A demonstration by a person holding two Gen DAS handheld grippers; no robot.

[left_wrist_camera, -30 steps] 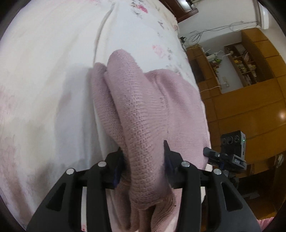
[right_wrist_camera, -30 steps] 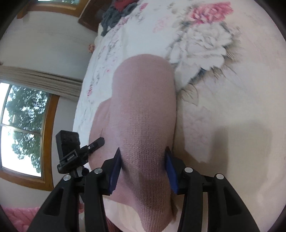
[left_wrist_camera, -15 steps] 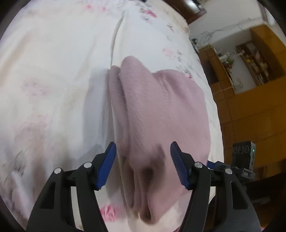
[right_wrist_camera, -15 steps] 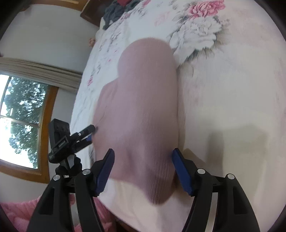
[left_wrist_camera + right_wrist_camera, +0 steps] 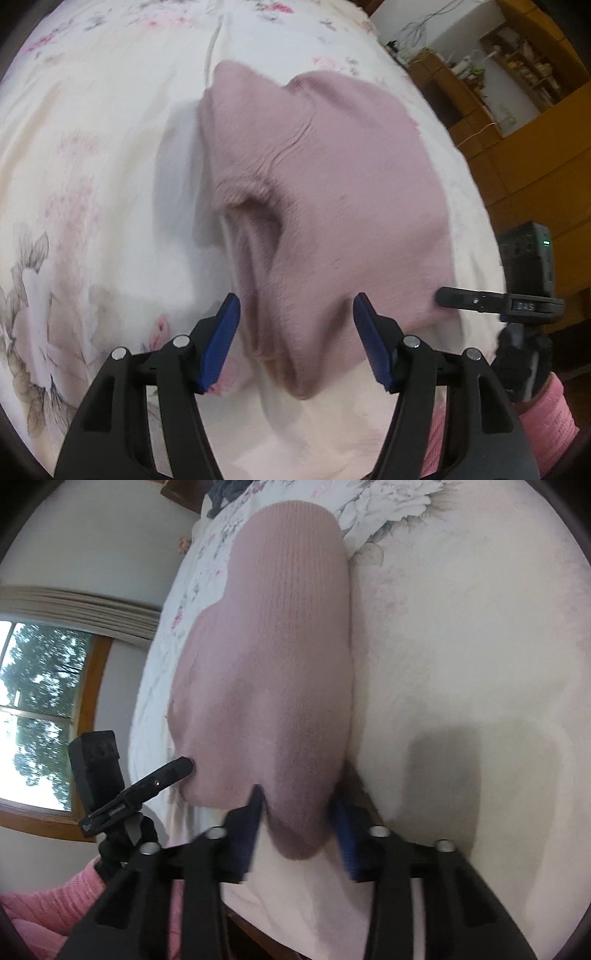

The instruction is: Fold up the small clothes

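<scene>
A pink knit garment (image 5: 332, 166) lies folded lengthwise on the floral bed sheet (image 5: 92, 147). My left gripper (image 5: 295, 310) is open, its blue pads standing clear on either side of the garment's near end. One finger (image 5: 465, 298) of the other gripper touches the garment's right edge. In the right wrist view the same garment (image 5: 288, 646) stretches away from me. My right gripper (image 5: 299, 805), blurred by motion, has its jaws drawn in against both sides of the garment's near end. A finger (image 5: 173, 770) of the left gripper rests at its left edge.
Wooden cabinets (image 5: 535, 147) stand beyond the bed's right side. A window (image 5: 37, 701) with curtains is on the left wall. Dark clothes (image 5: 229, 491) lie at the far end of the bed. A person's pink sleeve (image 5: 44, 904) is behind the grippers.
Both grippers let go of the garment, which dropped flat on the bed. The left has stayed open and drawn back. The right opened wide, then narrowed again around the near end.
</scene>
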